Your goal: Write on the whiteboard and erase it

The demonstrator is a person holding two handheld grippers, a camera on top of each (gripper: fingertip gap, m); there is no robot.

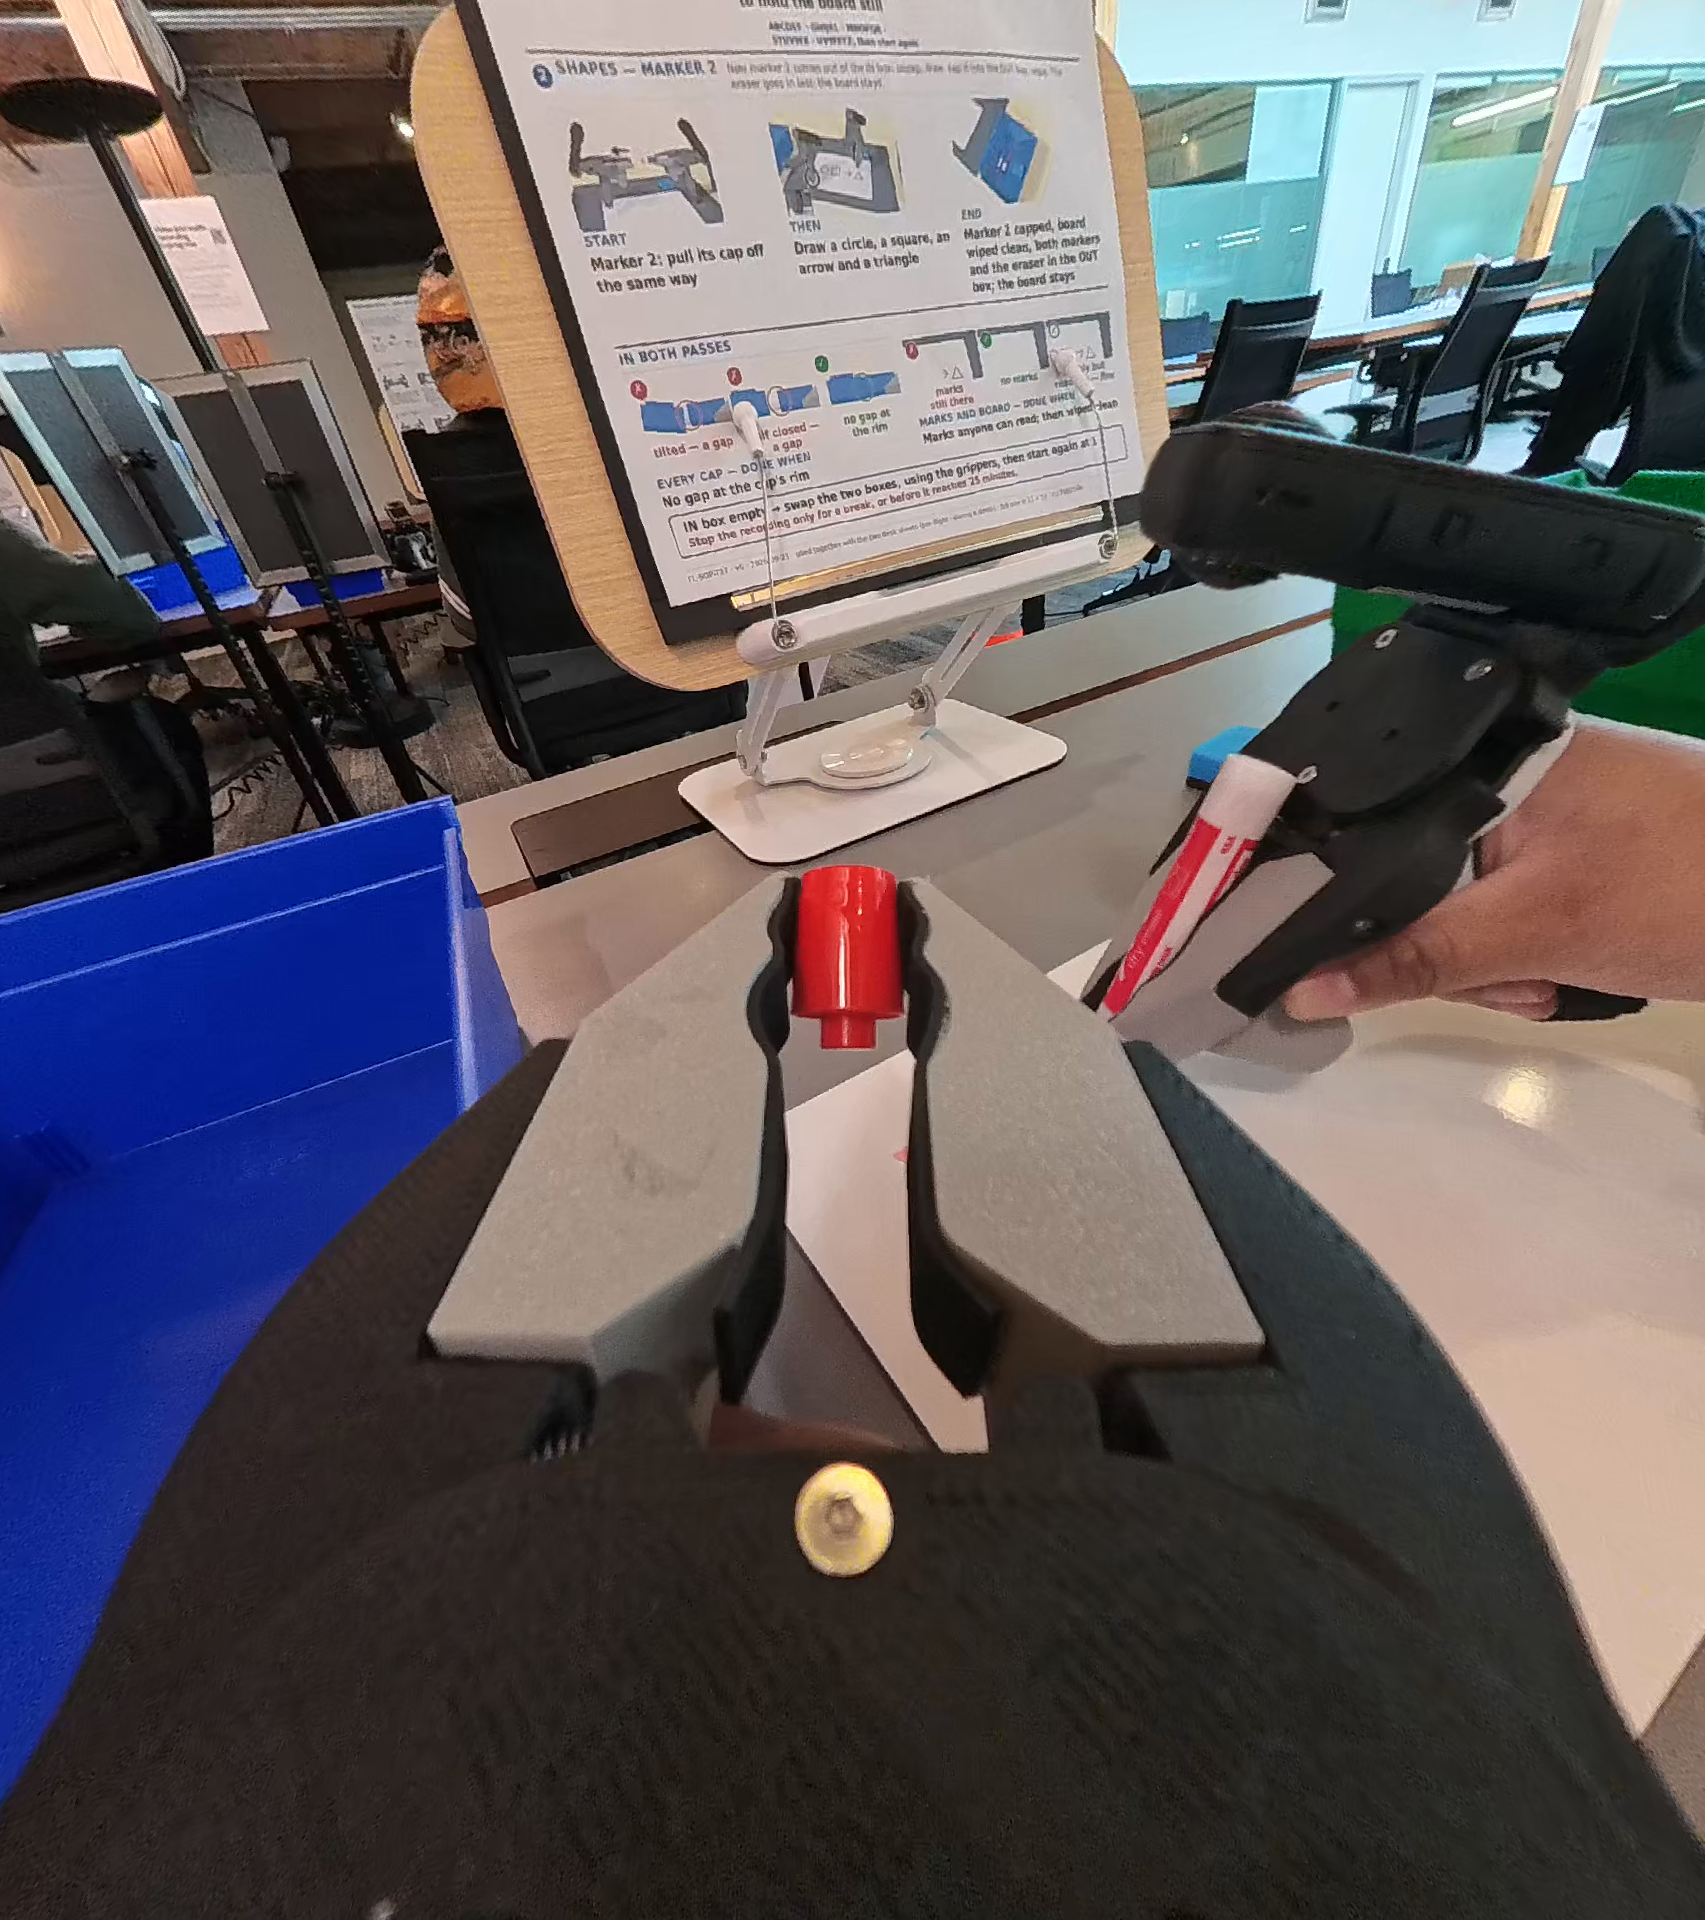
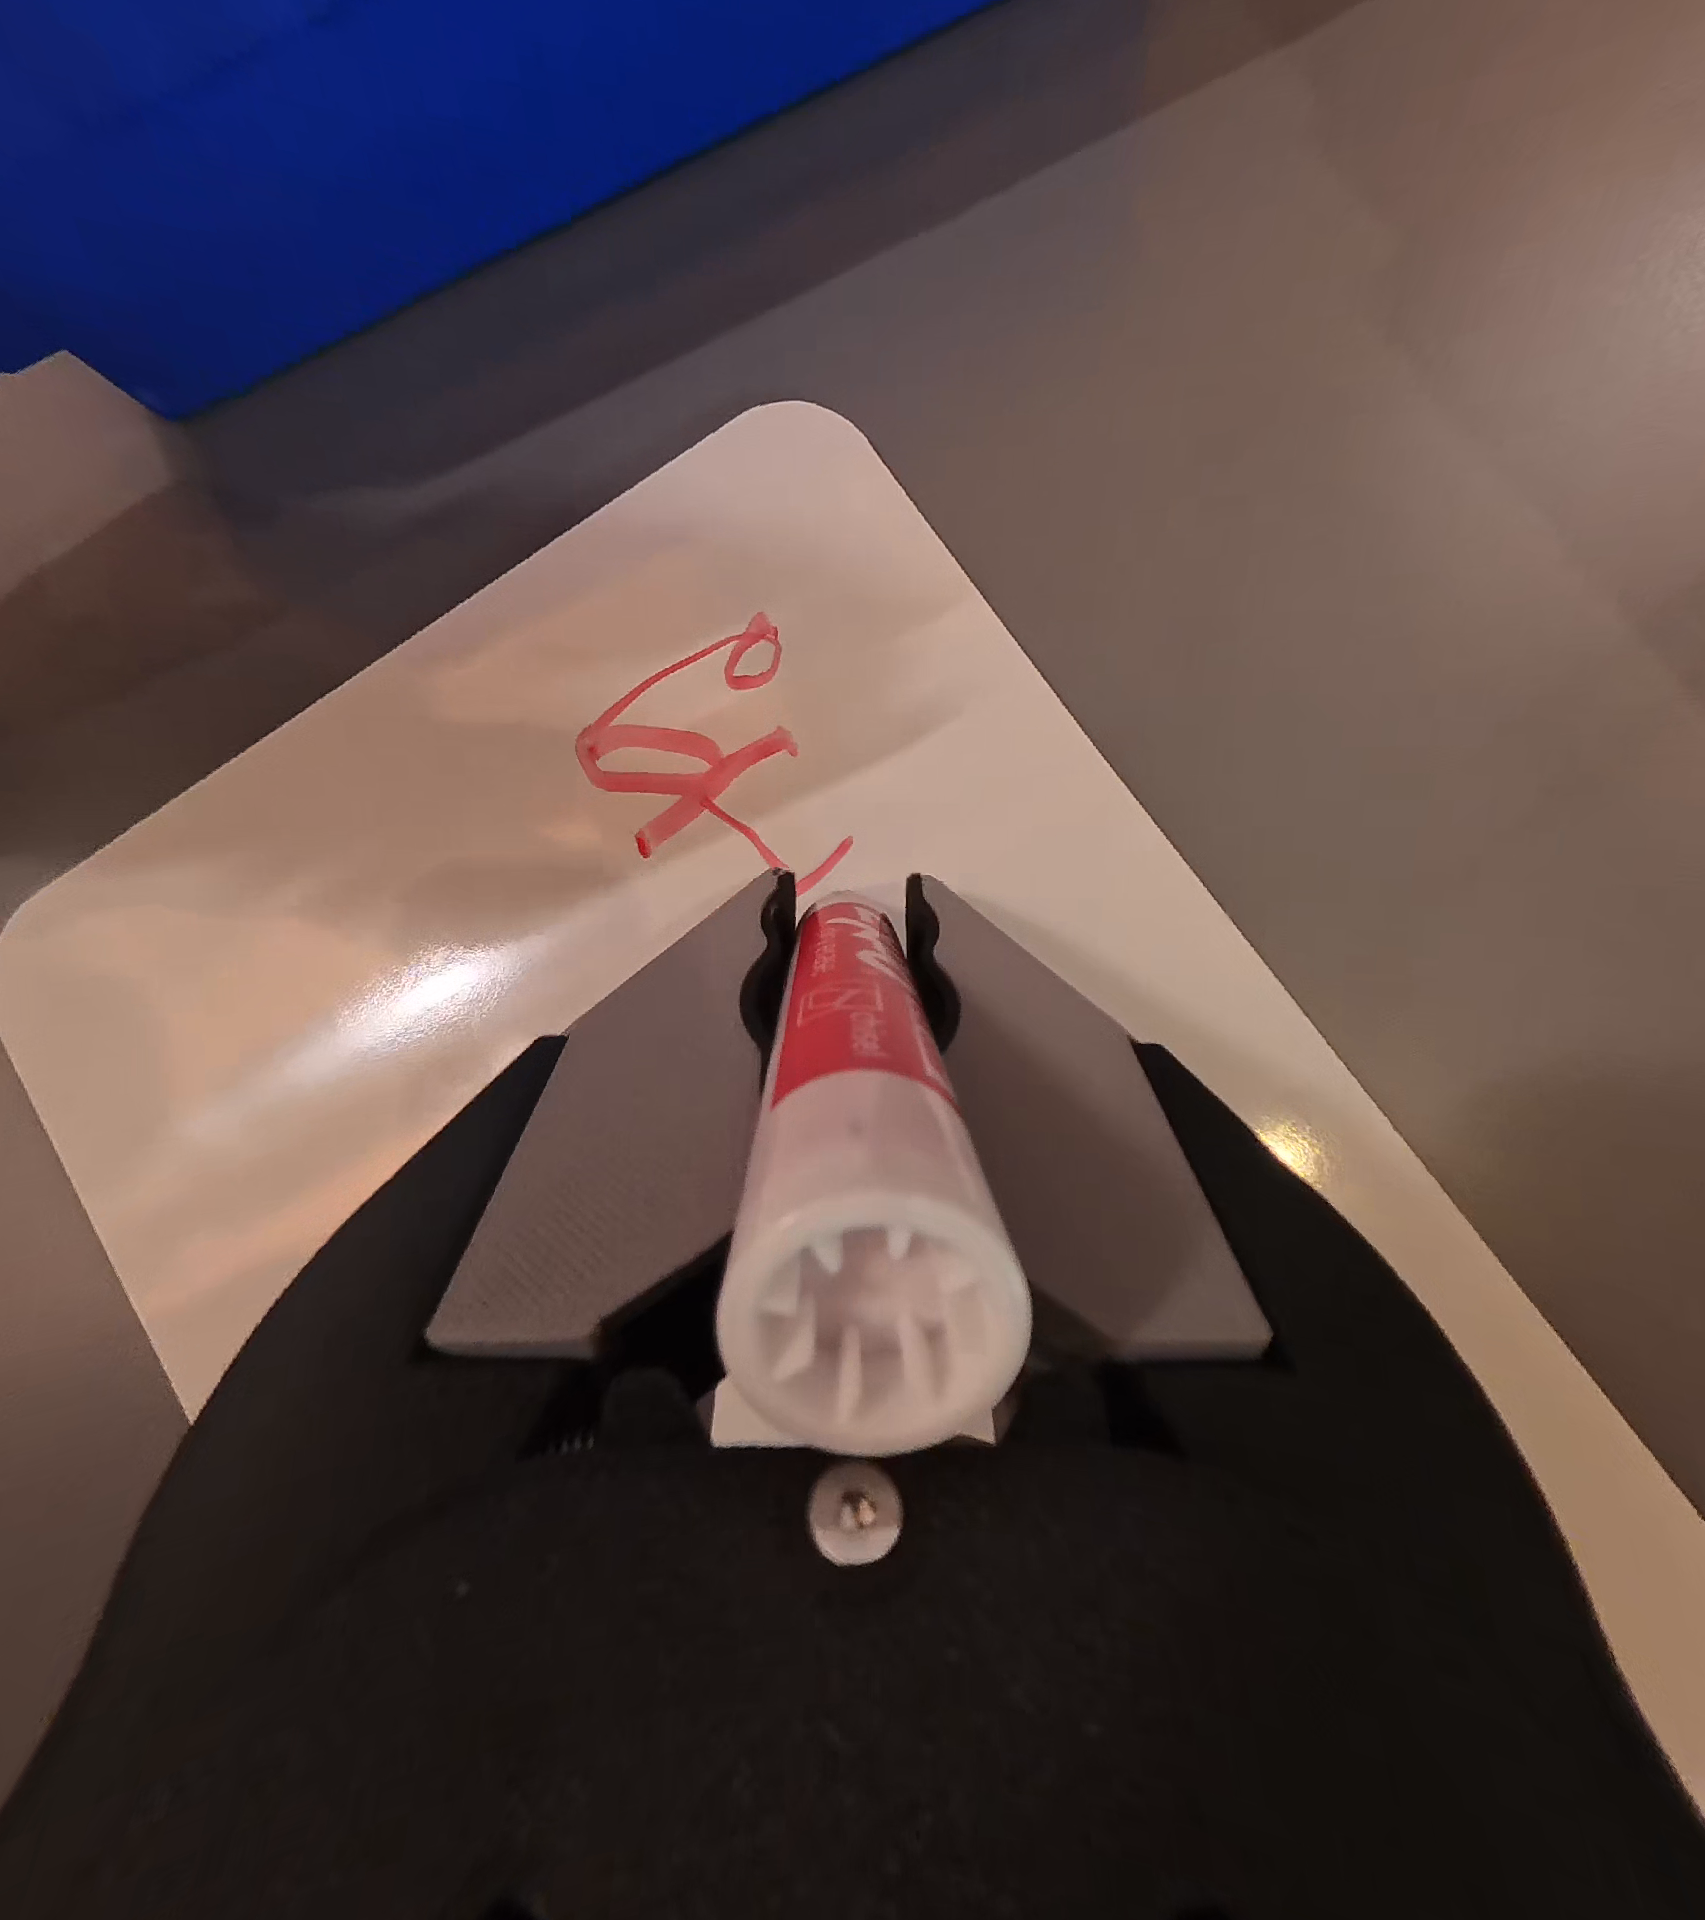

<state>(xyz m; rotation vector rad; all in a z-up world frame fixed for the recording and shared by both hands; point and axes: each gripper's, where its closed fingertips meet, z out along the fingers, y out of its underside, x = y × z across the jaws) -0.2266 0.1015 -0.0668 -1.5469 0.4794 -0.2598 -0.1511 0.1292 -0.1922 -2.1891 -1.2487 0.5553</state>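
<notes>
Right gripper (image 2: 848, 883): clenched on the red marker (image 2: 853, 1049), which runs lengthwise between the grey fingers, butt end toward the camera, writing end pointing away and down at the whiteboard (image 2: 328, 987).

Marker axis: steep and nearly in line with the fingers, leaning slightly left at the tip (in the left wrist view the same marker (image 1: 1180, 894) slants down to the left toward the board).

Key relation: the red strokes (image 2: 692, 738) lie just beyond the fingertips, on the far side, so any further writing runs outward from the tip; I judge the writing step to be under way.

Left gripper (image 1: 846, 961): closed on the red cap (image 1: 846, 951), held upright, its narrow stub pointing down, above the near left part of the whiteboard (image 1: 1450, 1195).

Nearer hand: the right one (image 1: 1596, 883) owns the marker; the left waits beside it with the cap, near but apart.

Whiteboard place: flat on the grey table (image 2: 1347, 520), a blue bin (image 1: 152, 1091) to its left.

Hidden: the marker tip itself is masked by the fingers, so contact with the board cannot be told (likely, not certain).

Cut off: the board's near edge, under both grippers; the eraser is not clearly seen.
</notes>
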